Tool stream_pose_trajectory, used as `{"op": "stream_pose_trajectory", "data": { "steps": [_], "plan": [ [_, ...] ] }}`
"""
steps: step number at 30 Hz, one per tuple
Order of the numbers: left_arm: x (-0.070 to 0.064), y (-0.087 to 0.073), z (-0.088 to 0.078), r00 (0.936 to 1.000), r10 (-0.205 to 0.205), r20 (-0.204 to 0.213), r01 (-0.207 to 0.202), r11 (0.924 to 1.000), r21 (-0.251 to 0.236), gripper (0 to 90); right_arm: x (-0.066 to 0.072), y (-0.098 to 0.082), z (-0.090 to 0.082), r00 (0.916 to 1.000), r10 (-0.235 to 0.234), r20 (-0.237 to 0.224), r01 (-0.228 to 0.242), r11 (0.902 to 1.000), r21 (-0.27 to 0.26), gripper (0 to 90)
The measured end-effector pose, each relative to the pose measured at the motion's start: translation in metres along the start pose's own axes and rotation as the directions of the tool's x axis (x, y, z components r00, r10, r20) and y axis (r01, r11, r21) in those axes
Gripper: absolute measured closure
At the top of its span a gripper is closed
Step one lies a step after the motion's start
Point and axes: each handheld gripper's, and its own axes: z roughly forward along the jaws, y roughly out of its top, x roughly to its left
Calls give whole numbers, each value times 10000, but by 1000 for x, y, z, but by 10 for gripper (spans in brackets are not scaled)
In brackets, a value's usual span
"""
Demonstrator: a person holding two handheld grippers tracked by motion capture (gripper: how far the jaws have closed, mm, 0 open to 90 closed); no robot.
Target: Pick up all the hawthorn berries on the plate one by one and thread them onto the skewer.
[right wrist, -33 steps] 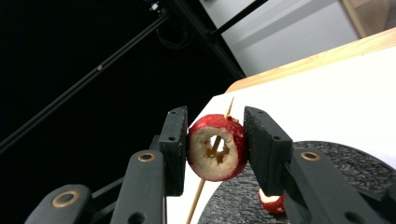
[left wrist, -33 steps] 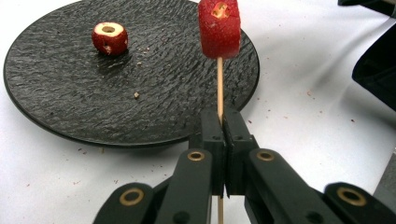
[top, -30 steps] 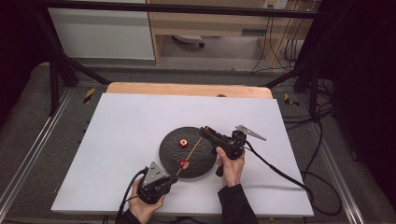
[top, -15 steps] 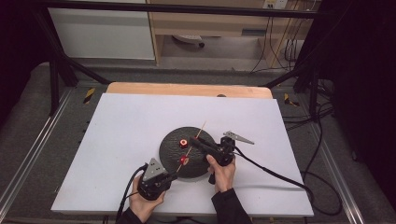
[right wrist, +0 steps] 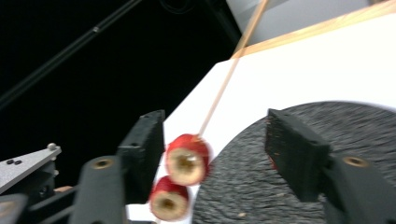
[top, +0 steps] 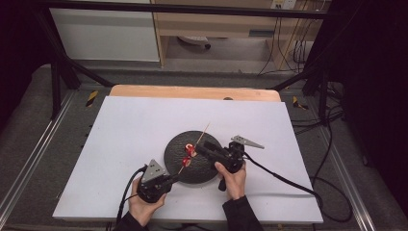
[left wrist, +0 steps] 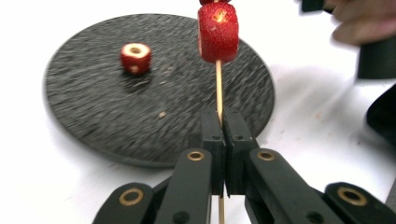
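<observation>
My left gripper (top: pixel 175 177) (left wrist: pixel 224 121) is shut on the lower end of a thin wooden skewer (left wrist: pixel 218 86) (top: pixel 204 131) that slants up over a round black plate (top: pixel 211 173) (left wrist: pixel 93 107). Two red strawberry pieces (top: pixel 188 154) are threaded on the skewer; the nearer one (left wrist: pixel 217 32) hangs just above the left gripper's jaws. In the right gripper view both pieces (right wrist: pixel 187 158) (right wrist: pixel 169 203) lie between my right gripper's (right wrist: pixel 215 140) (top: pixel 199 147) jaws, close to the left pad. Those jaws have just been opening and stand apart. A third piece (left wrist: pixel 135 57) lies loose on the plate.
The plate rests on a white board (top: pixel 120 144) over a wooden tabletop (top: pixel 192 91). Each gripper trails a cable (top: pixel 284 180) toward the near edge. Dark frame bars (top: pixel 57 72) and floor cables surround the table.
The right gripper has shifted slightly toward the near edge, beside the skewer. The two red pieces on the skewer sit closer together. The left gripper has kept still.
</observation>
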Motion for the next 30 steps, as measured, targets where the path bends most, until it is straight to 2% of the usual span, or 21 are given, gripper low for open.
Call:
{"op": "stream_pose_trajectory", "data": {
  "steps": [4, 7, 9, 11, 13, 14, 17, 22, 25, 26, 28, 30],
  "plan": [
    [14, -6, -15, 9995, 190, -233, -189, 9998, 37, 885, -2, 12, -9, 9949, -792, 619, 760, 9957, 526, 234],
    [25, -10, -25, 9990, 254, -372, -249, 9996, 150, 884, -4, 17, -10, 9887, -1205, 887, 1097, 9869, 1181, 178],
    [32, -13, -30, 9987, 270, -433, -257, 9992, 290, 882, -5, 20, -9, 9783, -1744, 1118, 1534, 9726, 1747, 155],
    [39, -16, -35, 9981, 287, -553, -266, 9990, 372, 882, -4, 23, -5, 9657, -2284, 1235, 1940, 9508, 2414, 150],
    [43, -18, -37, 9979, 315, -571, -293, 9988, 404, 882, -3, 26, 2, 9549, -2681, 1279, 2179, 9249, 3116, 149],
    [45, -19, -38, 9978, 306, -585, -283, 9988, 397, 881, -2, 27, 6, 9478, -2907, 1313, 2307, 9090, 3472, 149],
    [51, -20, -38, 9978, 288, -590, -258, 9984, 511, 881, 2, 31, 23, 9178, -3777, 1223, 2859, 8426, 4563, 159],
    [54, -23, -40, 9965, 442, -710, -396, 9972, 638, 881, 8, 36, 51, 8903, -4421, 1091, 3100, 7640, 5659, 183],
    [58, -23, -40, 9961, 348, -805, -291, 9971, 706, 881, 8, 39, 67, 8681, -4880, 913, 3318, 7070, 6245, 206],
    [60, -24, -41, 9962, 300, -813, -242, 9971, 716, 881, 8, 40, 72, 8651, -4937, 889, 3302, 6937, 6401, 217],
    [62, -24, -41, 9960, 183, -874, -125, 9977, 672, 881, 7, 42, 81, 8644, -4955, 851, 3216, 6750, 6640, 247],
    [62, -24, -42, 9956, 212, -916, -150, 9976, 676, 881, 6, 43, 89, 8615, -5016, 790, 3164, 6519, 6892, 273]
  ]
}}
